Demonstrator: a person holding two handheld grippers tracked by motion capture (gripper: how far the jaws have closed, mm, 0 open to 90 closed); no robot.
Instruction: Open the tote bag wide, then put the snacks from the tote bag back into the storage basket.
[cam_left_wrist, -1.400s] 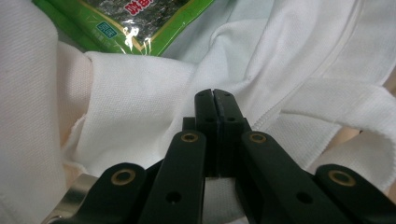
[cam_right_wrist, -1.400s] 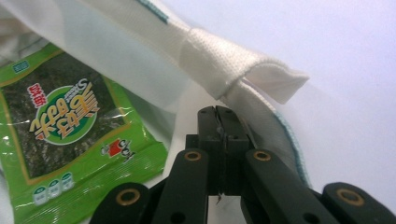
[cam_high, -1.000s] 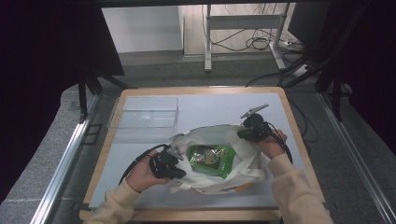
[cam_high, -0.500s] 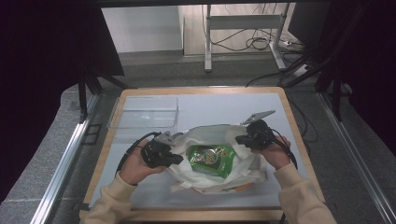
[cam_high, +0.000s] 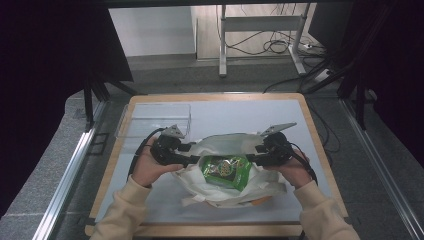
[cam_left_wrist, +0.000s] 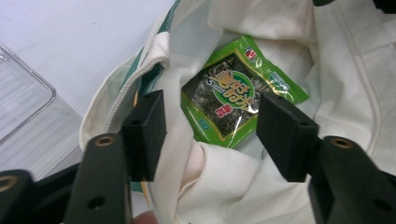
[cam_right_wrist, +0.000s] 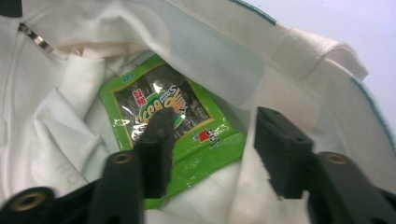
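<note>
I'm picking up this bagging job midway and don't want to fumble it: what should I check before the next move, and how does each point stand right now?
1. Green snack packet lies inside the cream cloth bag: ok.
2. Bag mouth spread wide enough to see the packet: ok.
3. Left claw open, its jaws having just been opening, bag cloth between them but unpressed: ok.
4. Right claw open, jaws likewise just opened, the bag's edge between them: ok.
5. Clear plastic tray stands apart from the bag, behind the left hand: ok.
6. Whether anything else lies in the bag under the packet: cannot tell.
</note>
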